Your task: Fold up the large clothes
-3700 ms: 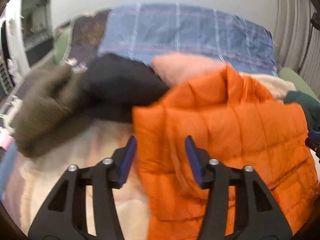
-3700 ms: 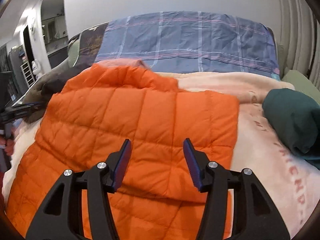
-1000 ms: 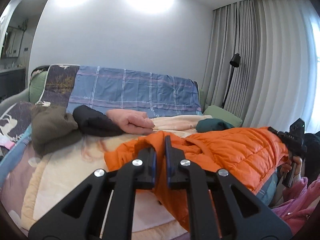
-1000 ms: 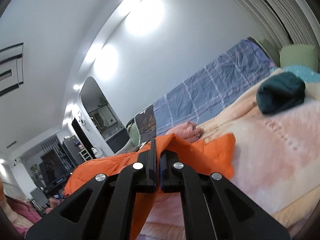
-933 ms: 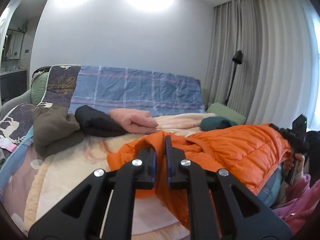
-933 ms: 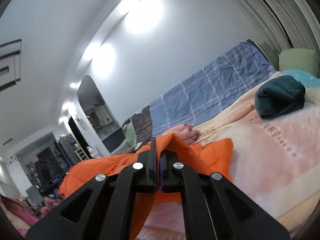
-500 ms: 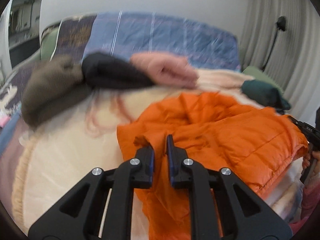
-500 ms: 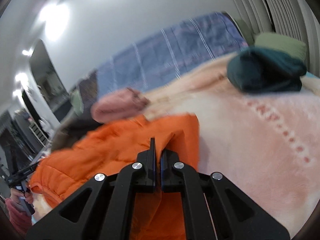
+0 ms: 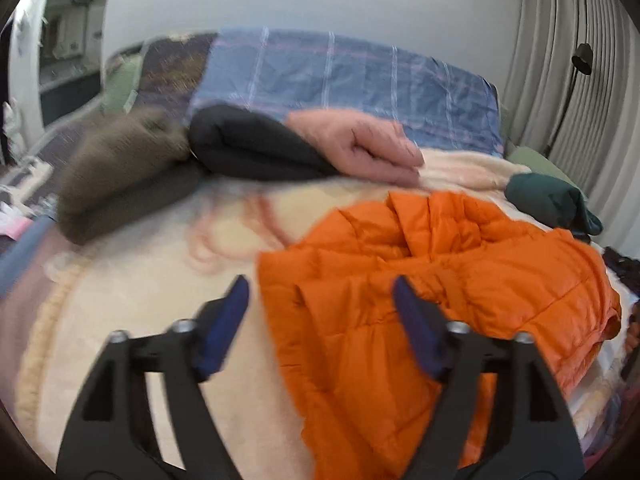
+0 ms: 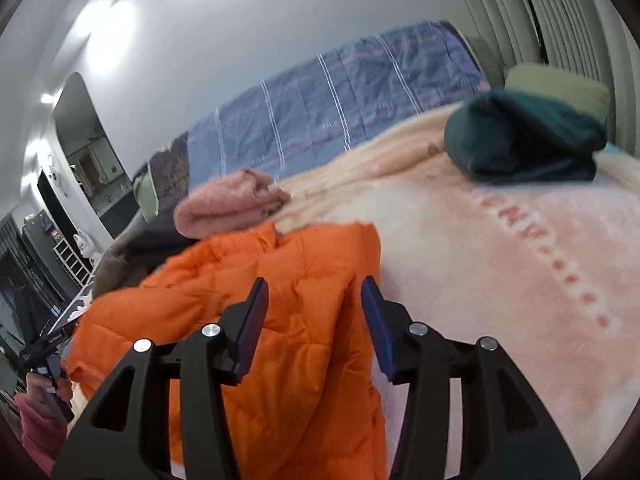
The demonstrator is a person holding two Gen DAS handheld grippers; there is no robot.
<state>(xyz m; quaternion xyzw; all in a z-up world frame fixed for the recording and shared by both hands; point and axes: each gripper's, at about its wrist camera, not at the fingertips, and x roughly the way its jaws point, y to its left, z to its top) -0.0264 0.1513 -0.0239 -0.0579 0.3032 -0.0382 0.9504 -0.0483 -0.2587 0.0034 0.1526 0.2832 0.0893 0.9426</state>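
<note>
An orange quilted down jacket lies folded over on the cream and pink blanket of the bed. My left gripper hovers over the jacket's near left corner, its jaws opening wide, the fabric lying loose below them. In the right wrist view the same jacket sits left of centre. My right gripper is over the jacket's right edge, jaws opening, pads clear of the fabric. The left gripper and the hand holding it show at the far left.
Folded clothes line the back of the bed: an olive one, a black one and a pink one. A dark green bundle lies at the right. A plaid blue cover and curtains stand behind.
Both grippers came down with the jacket's edge pinched, laid it onto the bed, then let go. Their jaws went from shut on the fabric to open.
</note>
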